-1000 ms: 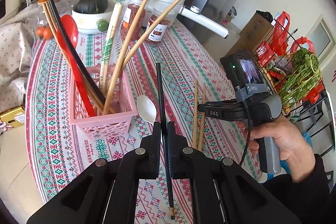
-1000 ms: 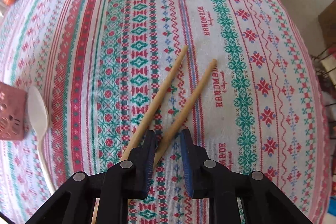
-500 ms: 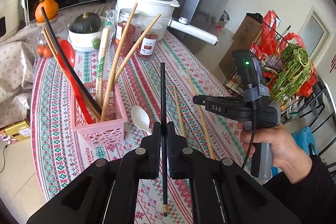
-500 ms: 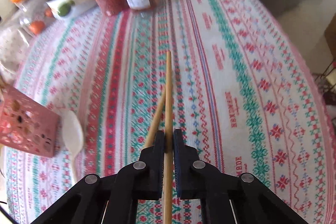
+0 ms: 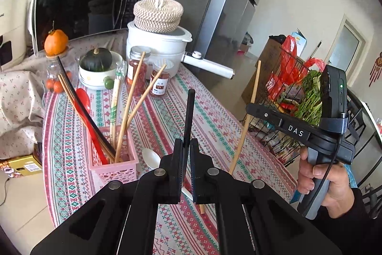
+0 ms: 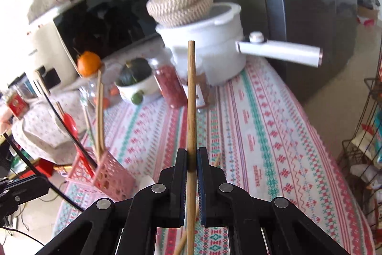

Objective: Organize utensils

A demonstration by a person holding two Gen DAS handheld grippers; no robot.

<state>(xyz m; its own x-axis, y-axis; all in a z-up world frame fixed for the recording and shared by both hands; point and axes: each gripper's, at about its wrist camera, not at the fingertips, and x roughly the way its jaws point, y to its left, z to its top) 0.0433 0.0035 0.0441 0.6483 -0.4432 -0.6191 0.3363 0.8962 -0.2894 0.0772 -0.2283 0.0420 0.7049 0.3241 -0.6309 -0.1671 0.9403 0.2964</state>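
Left wrist view: the left gripper (image 5: 186,154) has its jaws pressed together on a black chopstick (image 5: 188,116), which stands up between them and points away over the striped tablecloth (image 5: 214,126). The landmark is the pink basket (image 5: 114,159), just left of this gripper and already holding red and black utensils and several wooden chopsticks. A white spoon (image 5: 151,157) lies on the cloth just right of the basket, between it and the gripper. Further right of the basket, a person's hand (image 5: 327,183) holds the right gripper (image 5: 249,109) above the table's edge, pinching a wooden chopstick (image 5: 246,116) that hangs slanted, its lower end near the cloth.

Right wrist view: the right gripper's jaws have just been closing and now pinch the wooden chopstick (image 6: 191,97) between them, the stick upright in the frame. A second wooden chopstick (image 6: 216,159) appears to lie on the cloth under the jaws, though only slivers of it show. The pink basket (image 6: 105,171) sits well to the left of this gripper and lower.

The step in hand looks like carrying: both sticks are gripped and off the table, neither yet in the basket. The next move calls for bringing each stick over the basket's open top, tipping it end-down clear of the leaning sticks, then spreading the jaws. The spoon and the remaining chopstick are still to be collected.
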